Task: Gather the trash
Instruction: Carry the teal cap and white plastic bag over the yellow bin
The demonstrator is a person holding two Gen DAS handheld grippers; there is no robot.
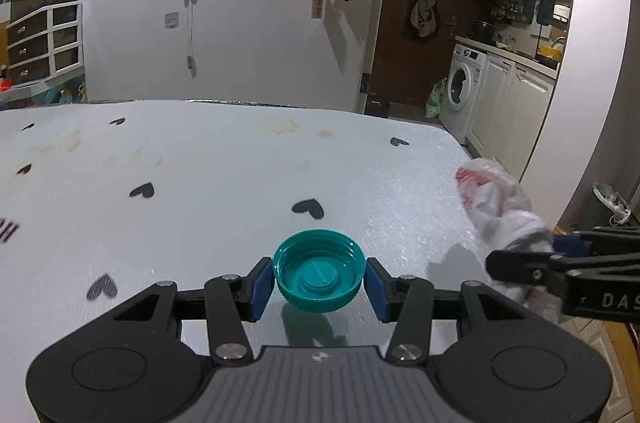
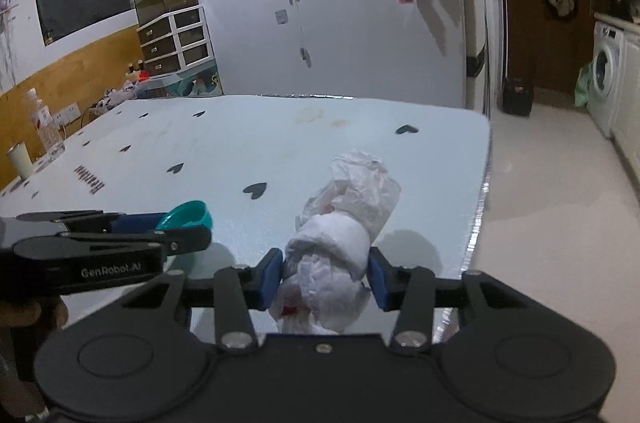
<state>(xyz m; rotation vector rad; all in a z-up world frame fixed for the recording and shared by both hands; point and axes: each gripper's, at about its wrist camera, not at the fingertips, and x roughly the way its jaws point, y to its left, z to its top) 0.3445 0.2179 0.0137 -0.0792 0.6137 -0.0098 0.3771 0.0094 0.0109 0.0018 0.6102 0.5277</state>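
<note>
My left gripper [image 1: 319,281] is shut on a teal bottle cap [image 1: 319,269], open side up, held just above the white table [image 1: 200,175]. The cap also shows in the right wrist view [image 2: 186,216], between the left gripper's fingers [image 2: 132,223]. My right gripper [image 2: 326,275] is shut on a crumpled wad of white tissue and plastic wrap [image 2: 344,223] with red marks. The wad also shows in the left wrist view [image 1: 496,207], at the table's right edge, with the right gripper's fingers [image 1: 560,263] on it.
The table has black heart prints and some brown stains [image 1: 284,125]. A clear plastic bottle [image 2: 46,127] and a white cup [image 2: 20,159] stand at its far left. A bin with a bag [image 1: 612,201] stands on the floor to the right. A washing machine [image 1: 464,87] stands beyond.
</note>
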